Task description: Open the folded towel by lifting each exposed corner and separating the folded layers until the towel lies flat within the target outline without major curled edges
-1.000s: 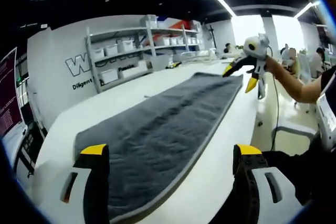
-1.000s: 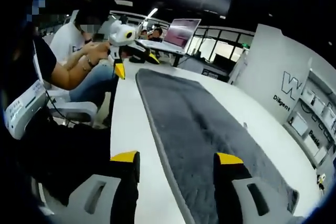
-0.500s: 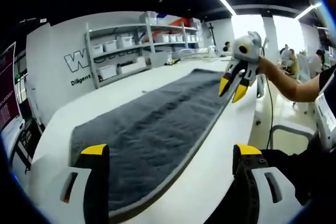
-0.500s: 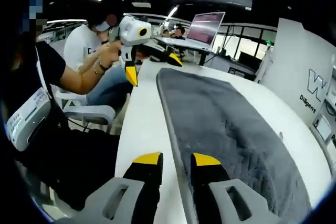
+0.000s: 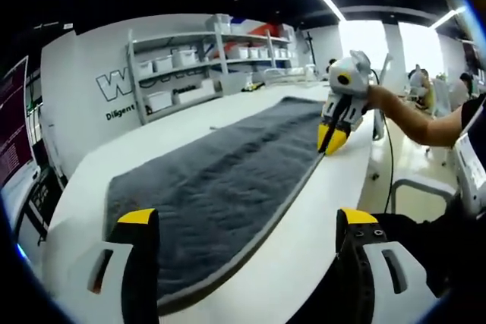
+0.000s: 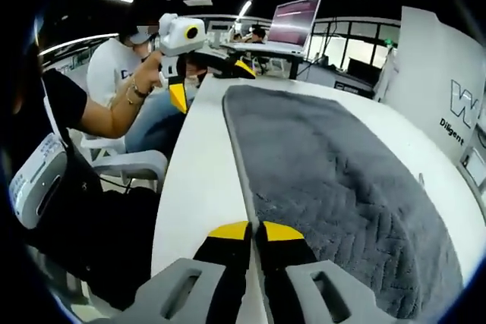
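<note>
Towel [image 5: 228, 180] long edge pinched by right gripper [image 6: 254, 231]; left gripper [image 5: 247, 221] spread wide.

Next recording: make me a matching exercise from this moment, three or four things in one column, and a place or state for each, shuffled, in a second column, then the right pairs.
Things:
1. right tool
2. left tool
3. grey towel
4. laptop

Places or states:
A. spread long along the white table
B. open screen, at the table's far end in the right gripper view
C. jaws closed on the towel's edge
D. jaws wide apart, at the towel's other end

Pairs: 1-C, 2-D, 3-A, 4-B
</note>
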The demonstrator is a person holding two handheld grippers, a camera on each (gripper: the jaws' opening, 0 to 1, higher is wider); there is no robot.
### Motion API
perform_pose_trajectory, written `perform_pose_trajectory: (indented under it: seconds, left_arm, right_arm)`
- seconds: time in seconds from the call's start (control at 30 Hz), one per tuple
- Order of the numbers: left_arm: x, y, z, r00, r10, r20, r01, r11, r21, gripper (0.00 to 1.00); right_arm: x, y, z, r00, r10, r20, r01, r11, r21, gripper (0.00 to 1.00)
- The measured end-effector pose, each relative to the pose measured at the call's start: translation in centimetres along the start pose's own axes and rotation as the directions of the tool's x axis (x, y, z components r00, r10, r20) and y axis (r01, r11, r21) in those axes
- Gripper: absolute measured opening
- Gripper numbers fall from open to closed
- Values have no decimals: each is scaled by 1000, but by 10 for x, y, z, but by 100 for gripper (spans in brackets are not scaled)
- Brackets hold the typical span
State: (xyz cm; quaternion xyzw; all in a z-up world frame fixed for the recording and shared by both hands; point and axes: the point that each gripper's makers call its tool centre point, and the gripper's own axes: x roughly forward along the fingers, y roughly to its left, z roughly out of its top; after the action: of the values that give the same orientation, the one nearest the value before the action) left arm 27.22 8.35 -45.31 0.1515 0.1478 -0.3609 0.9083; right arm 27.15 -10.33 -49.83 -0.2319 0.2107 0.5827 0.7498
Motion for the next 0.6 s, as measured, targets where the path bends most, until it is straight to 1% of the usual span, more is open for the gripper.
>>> perform_pose_trajectory:
  seconds: [0.17, 0.47, 0.6]
  left_arm:
    - [0, 0, -2, 1000, 1, -8, -1, 1000, -3, 95]
    - [-3, -3, 1, 1000, 3, -3, -3, 1000, 6, 94]
    - [-3, -3, -1, 1000, 3, -8, -3, 1000, 8, 94]
  right_arm:
    - [-1, 2, -1, 1000, 9, 2, -9, 1000, 18, 0]
    - [-3, 12, -1, 998, 53, 32, -56, 995, 88, 0]
    - [-4, 15, 0, 997, 65, 40, -69, 993, 101, 0]
